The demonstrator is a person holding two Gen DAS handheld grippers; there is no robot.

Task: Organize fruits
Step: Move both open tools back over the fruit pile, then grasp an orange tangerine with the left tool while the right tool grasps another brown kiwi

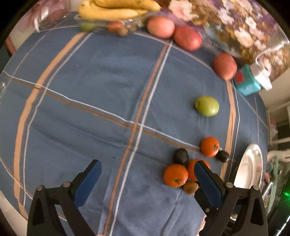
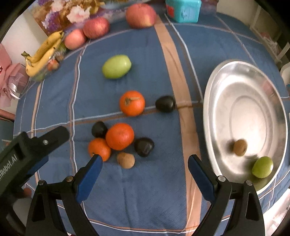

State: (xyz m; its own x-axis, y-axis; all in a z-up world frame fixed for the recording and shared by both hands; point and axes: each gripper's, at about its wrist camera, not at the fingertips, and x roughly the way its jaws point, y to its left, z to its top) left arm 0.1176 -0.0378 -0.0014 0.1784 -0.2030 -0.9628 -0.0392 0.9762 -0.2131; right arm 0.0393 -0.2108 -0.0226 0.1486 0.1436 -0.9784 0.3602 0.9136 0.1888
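On the blue plaid cloth (image 2: 141, 181) covering the table, the fruit lies in loose groups with wide bare fabric to the left of it in the left wrist view. Near the middle in the right wrist view sits a tight cluster: 2 oranges (image 2: 119, 136) touching each other, a dark plum (image 2: 99, 129) against them, a second dark plum (image 2: 144, 146) just beside, and a brown kiwi (image 2: 125, 160) in front. Farther off, a third orange (image 2: 132, 103) and a third dark plum (image 2: 165, 103) lie near each other but apart, and a green fruit (image 2: 116, 66) lies alone beyond them.

Along the far edge run 3 red apples (image 2: 96, 27), a bunch of bananas (image 2: 42, 54) over a clear dish, and a teal box (image 2: 183, 10). At the right edge a steel plate (image 2: 235, 76) holds 1 kiwi (image 2: 239, 147) and 1 small green fruit (image 2: 262, 167), with most of its surface bare.

The right gripper (image 2: 145, 161) points steeply down with its blue pads spread wide and nothing between them, over open cloth between the cluster and the plate. The left gripper (image 1: 147, 167) also stands wide apart and empty, its right-hand pad in front of the orange cluster; its body shows at the lower left of the right wrist view.
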